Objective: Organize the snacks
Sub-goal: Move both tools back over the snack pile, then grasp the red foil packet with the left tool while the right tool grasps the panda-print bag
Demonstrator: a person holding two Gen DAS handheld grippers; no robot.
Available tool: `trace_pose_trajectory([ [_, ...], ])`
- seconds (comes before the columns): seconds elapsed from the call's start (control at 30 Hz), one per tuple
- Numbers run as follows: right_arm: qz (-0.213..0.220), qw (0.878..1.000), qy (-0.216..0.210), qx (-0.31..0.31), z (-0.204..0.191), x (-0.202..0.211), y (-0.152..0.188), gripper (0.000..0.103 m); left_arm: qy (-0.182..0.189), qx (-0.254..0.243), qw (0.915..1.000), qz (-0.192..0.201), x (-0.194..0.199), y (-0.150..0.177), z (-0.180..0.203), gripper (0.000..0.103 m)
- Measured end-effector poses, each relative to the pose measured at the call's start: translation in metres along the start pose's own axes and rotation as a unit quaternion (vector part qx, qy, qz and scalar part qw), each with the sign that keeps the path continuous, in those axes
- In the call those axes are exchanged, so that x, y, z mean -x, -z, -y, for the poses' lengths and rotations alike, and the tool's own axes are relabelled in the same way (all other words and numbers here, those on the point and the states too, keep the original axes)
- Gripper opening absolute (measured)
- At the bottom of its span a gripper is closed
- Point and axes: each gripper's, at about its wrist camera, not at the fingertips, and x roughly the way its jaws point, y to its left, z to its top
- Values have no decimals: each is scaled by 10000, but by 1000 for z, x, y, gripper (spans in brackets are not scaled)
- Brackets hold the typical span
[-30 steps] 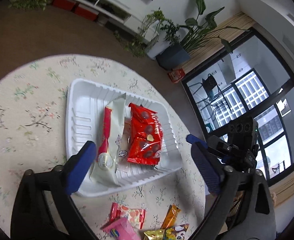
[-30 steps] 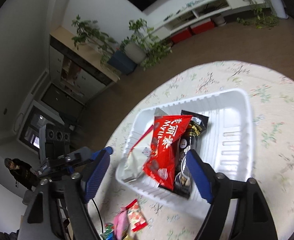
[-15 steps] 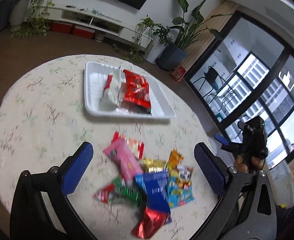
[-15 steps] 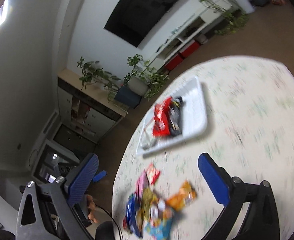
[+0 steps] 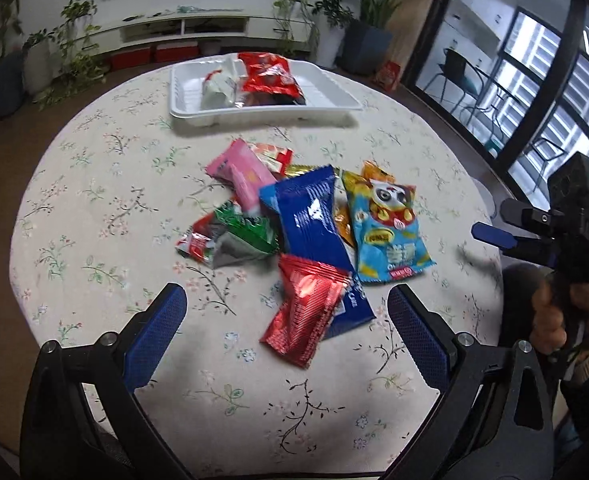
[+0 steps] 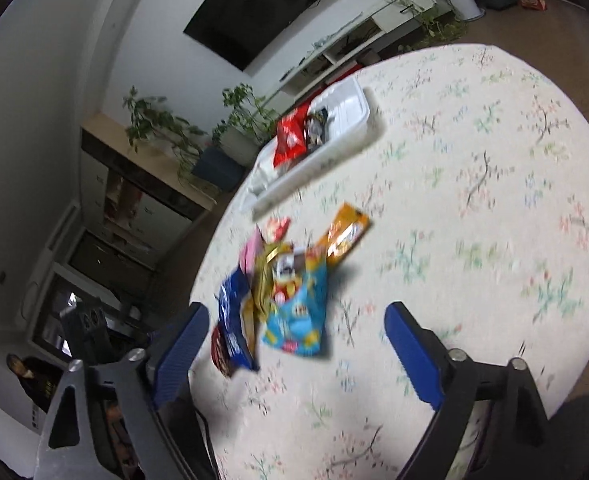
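The round table, covered in a flowered cloth, carries everything you are working with. Near its far edge sits the white tray, already holding a few packets: a red bag, a pale bag beside it, and something dark beneath that cannot be made out. This part of the job looks done.

The larger part is left. In the middle of the table lies a loose heap of snacks, overlapping one another: a blue packet, a light blue packet with a panda, a shiny red packet nearest you, a pink packet, a green and silver packet, and smaller orange and gold wrappers partly buried.

Your left gripper hovers over the near edge of the heap, jaws wide apart and empty, with the shiny red packet lying between and just ahead of them. Your right gripper, at the right edge of the table, also stands open and holds nothing; its jaws have just been closing a little.
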Motion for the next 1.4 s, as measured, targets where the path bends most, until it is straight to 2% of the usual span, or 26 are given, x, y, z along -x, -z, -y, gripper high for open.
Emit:
trace_pose_trajectory([
  [0.1,-55,9996,100,246,-6,-2,6,84,244,63,9997,-71,-8,-3,-5,101],
  [0.2,-154,9986,240,444,-11,-5,10,83,446,23,9988,-215,-17,-7,-5,88],
  [0.27,-213,9984,246,468,-13,-7,14,83,492,-106,9981,-349,-21,-8,-3,73],
  [0.43,-332,9978,291,501,-13,-12,17,83,628,-242,9959,-601,-30,-4,-4,60],
  [0.6,-397,9971,319,563,-17,-16,19,83,689,-356,9939,-778,-38,-2,-3,60],
  [0.67,-442,9963,372,644,-20,-18,20,83,716,-427,9930,-838,-41,-3,0,46],
  [0.73,-464,9954,419,732,-23,-19,21,83,699,-468,9926,-879,-45,-4,1,43],
  [1.13,-529,9944,465,786,-25,-21,22,82,692,-508,9914,-986,-46,-2,0,33],
  [1.23,-526,9943,472,796,-25,-21,22,82,678,-430,9921,-959,-44,-3,-3,22],
  [1.4,-507,9940,489,842,-28,-22,19,81,647,-354,9925,-973,-42,-4,-7,18],
])
